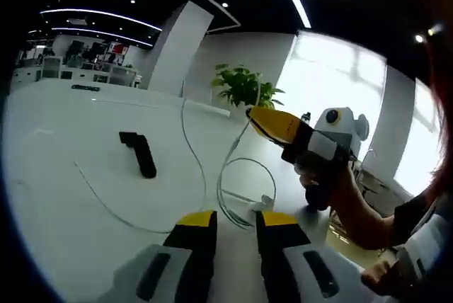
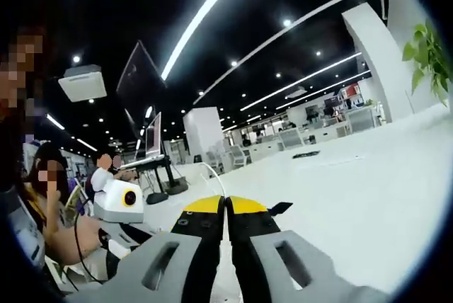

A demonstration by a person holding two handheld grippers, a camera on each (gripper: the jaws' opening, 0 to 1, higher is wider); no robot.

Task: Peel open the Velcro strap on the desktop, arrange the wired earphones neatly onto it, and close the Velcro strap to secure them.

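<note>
White desktop point(image 1: 64, 197) carries black Velcro strap point(image 1: 139, 153); right gripper point(image 2: 226, 207) clamps earphone cable point(image 1: 195, 149); left gripper point(image 1: 236, 220) parted.

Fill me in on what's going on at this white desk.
A person is working with a hand-held gripper in each hand over a white desk. The right hand-held gripper is raised with its jaws shut on the white earphone cable, which hangs down into a loose loop on the desk. The left hand-held gripper hovers open near that loop. The black Velcro strap lies apart, untouched, with no earphones on it yet.
</note>
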